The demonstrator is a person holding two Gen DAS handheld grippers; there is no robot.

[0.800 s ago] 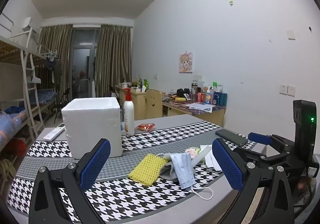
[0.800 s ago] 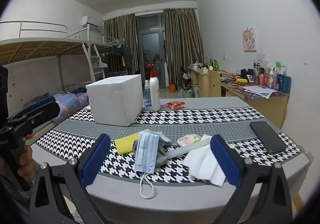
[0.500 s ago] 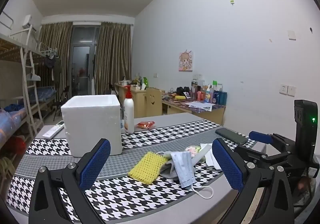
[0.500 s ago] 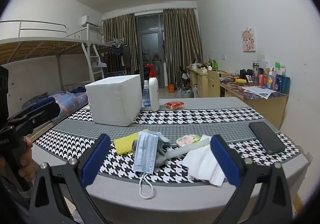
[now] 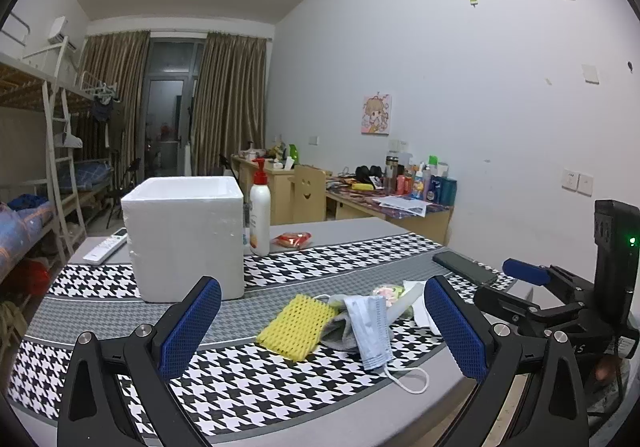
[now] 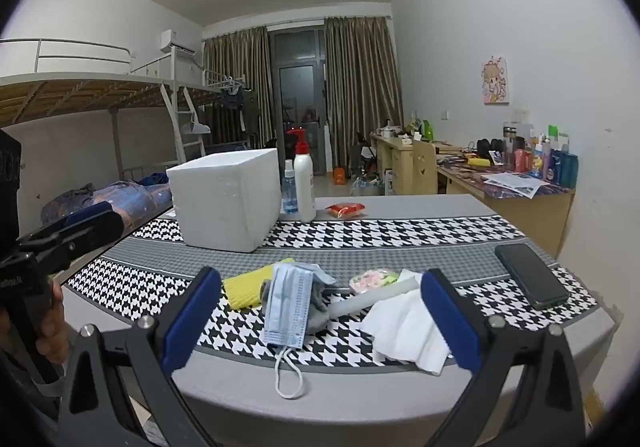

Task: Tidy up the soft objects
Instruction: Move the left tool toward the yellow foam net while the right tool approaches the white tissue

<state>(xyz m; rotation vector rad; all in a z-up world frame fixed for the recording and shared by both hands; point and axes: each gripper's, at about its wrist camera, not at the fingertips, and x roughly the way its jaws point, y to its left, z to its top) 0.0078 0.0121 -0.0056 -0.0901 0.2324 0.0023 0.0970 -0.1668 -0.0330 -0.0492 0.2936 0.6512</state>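
Both tools hang short of the near edge of the table point(image 6: 400, 379), the left tool point(image 5: 322, 327) and the right tool point(image 6: 320, 321) each with its blue pads spread wide and nothing between them. The soft things lie in a loose heap near that edge: a yellow foam net sleeve point(image 5: 298, 327), a light blue face mask point(image 6: 289, 305) draped over a grey cloth point(image 6: 318, 307), a white foam tube point(image 6: 372, 297) and a crumpled white tissue point(image 6: 404, 327), with a small flowered packet point(image 6: 374, 278) just behind. All of it looks light and limp, so I would expect each piece to fold and slump when lifted. The mask seems best pinched across its pleated body rather than by the thin ear loop point(image 6: 288, 375) trailing toward the edge; the net sleeve should squash flat under the pads. The white foam box point(image 5: 184, 237) behind looks the likely place for them.
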